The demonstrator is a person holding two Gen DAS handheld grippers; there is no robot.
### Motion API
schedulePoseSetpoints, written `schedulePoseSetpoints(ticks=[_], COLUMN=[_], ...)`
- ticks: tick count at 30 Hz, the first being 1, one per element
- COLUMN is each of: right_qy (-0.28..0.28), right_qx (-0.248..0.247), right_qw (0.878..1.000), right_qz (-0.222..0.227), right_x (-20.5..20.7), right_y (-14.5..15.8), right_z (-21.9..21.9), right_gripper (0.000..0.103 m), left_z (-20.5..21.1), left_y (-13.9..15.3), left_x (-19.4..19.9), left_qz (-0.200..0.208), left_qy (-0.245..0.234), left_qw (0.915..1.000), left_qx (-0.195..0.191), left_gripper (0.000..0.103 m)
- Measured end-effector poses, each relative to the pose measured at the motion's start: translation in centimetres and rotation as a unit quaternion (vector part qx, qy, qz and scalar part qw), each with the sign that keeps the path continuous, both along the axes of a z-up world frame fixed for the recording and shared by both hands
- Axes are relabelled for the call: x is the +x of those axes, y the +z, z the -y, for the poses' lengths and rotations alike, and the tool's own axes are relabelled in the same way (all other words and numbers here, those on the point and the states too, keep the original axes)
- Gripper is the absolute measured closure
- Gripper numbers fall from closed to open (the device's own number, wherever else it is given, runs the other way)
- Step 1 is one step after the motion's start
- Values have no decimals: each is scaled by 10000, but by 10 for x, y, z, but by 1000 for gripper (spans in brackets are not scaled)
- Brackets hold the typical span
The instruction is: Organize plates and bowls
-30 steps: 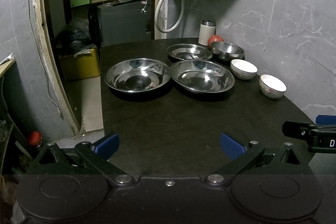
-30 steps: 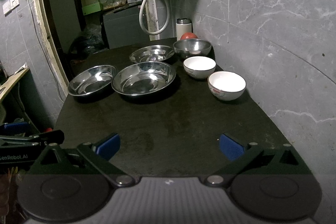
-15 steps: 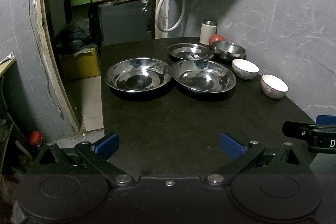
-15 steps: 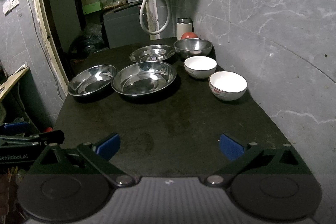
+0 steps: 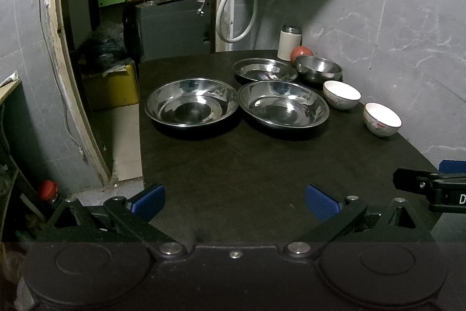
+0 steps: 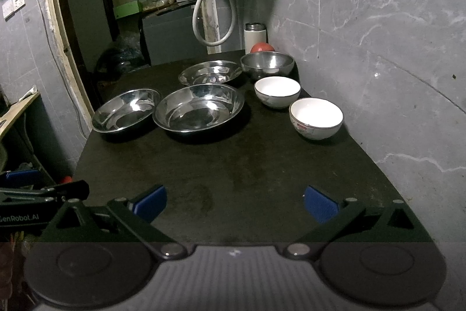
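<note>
- Left wrist view: the left gripper (image 5: 234, 201) hung over the near edge of the dark table (image 5: 262, 174), its blue pads wide apart and holding nothing. All the dishes lay far ahead of it, well apart from the pads. The left steel plate (image 5: 192, 106) sat straight ahead and slightly left, touching or just beside the middle steel plate (image 5: 284, 104) on its right. A 3rd, shallower steel plate (image 5: 264, 70) lay farther back, with the steel bowl (image 5: 318, 68) to its right. 2 white bowls, one far (image 5: 341, 94) and one near (image 5: 382, 118), ran along the right wall. The right gripper's tip showed at the right edge.
- Right wrist view: the right gripper (image 6: 234, 201) was likewise spread wide and empty, over the near table edge. The near white bowl (image 6: 316, 117) lay ahead and to the right, closer to this gripper than to the left one, I judged; the far white bowl (image 6: 277, 91) stood just behind it, apart.
- All pieces were round, so no long axis mattered. The steel ones were shiny and thin-rimmed; the white bowls carried a faint red pattern outside. Nothing was stacked yet.
</note>
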State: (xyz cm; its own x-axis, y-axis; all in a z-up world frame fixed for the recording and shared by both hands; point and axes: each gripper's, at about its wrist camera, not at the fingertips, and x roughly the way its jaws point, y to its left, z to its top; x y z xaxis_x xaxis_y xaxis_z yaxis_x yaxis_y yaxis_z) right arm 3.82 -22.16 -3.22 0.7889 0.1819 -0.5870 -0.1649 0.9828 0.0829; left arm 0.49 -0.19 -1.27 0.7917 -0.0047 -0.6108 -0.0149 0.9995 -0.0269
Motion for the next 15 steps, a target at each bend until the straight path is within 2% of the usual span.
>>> schedulePoseSetpoints(ticks=[8,15], right_qy=[2,90], right_qx=[-8,14], right_qw=[10000,9999], right_qz=[-17,83], right_x=[6,9], right_y=[-4,3], right_z=[2,4], right_gripper=[0,0], left_z=[-3,-8], left_y=[-4,14], left_x=[11,22], left_qz=[-207,-440], left_qy=[40,179], left_qw=[9997,9988], left_qx=[78,148], left_gripper=[1,2])
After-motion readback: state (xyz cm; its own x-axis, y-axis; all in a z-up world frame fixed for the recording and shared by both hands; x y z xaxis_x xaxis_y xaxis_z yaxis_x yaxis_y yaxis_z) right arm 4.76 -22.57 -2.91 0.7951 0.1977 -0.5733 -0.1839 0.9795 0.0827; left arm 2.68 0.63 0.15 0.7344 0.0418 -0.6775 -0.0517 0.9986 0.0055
